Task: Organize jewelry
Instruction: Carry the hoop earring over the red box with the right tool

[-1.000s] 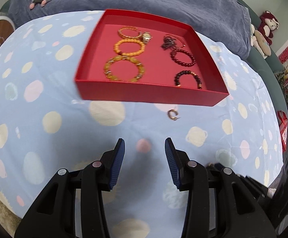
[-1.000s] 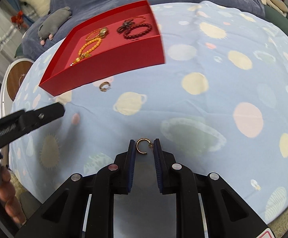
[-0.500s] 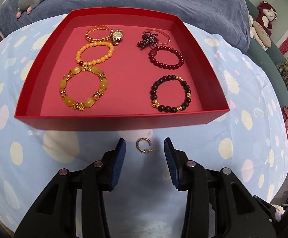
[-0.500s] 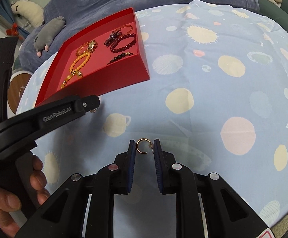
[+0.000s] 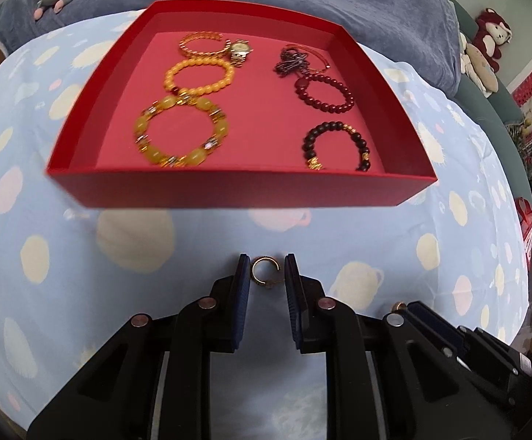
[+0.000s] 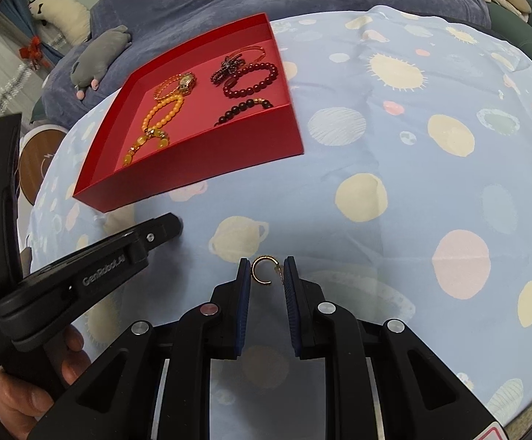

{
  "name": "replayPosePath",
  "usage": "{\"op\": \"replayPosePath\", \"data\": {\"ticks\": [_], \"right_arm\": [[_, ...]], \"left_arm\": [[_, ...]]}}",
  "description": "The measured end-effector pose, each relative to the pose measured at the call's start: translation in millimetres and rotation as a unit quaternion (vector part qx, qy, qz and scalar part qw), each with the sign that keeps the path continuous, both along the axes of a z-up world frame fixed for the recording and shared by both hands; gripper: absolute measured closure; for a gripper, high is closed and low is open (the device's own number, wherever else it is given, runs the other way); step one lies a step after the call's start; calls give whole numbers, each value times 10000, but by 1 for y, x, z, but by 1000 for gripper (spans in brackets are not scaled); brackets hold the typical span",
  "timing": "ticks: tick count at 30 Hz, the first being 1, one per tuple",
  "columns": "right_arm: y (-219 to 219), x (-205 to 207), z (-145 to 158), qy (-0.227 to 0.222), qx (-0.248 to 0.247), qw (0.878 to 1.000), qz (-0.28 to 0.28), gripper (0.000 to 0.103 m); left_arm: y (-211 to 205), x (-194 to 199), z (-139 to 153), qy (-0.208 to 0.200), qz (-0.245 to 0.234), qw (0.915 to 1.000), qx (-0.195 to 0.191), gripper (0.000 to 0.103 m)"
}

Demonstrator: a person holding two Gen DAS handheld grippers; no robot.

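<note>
Two small gold hoop earrings sit pinched in narrow jaws above a planet-print bedspread (image 6: 394, 154): the left gripper (image 5: 266, 275) is closed onto one hoop earring (image 5: 264, 272), the right gripper (image 6: 265, 275) onto its mate (image 6: 263, 270), with the red tray (image 5: 236, 189) of bead bracelets lying just ahead. Each hoop looks light, stiff and slippery, likely to twist or pop free, so a gentle squeeze across the ring's flat sides, clear of the thin post, seems the safest hold.
</note>
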State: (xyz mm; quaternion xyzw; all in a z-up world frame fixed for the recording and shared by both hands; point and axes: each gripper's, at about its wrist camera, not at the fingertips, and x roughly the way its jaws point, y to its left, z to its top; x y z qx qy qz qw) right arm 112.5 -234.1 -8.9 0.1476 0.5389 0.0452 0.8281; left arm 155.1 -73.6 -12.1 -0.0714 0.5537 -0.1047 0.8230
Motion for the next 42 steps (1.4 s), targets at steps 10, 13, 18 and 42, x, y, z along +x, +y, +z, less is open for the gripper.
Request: {"op": "replayPosePath", "data": {"ticks": [10,13,18,42], "right_arm": [[19,-15,7,-33,37,9998,184,85],[25,-21,11,-68,47,9997,249,85],[35,-28,20,-155,47,9992,369,85],[39,33,104,-1171,-52,9922,419,85]], "left_arm": [[34,-33,12,15,204,9998,-26,84],[40,-42,18,-29,224,9997,-54,84],[41,-53,29,-104,195,9997,-118,84],[27,5,114,-934,67,9952,-287,84]]}}
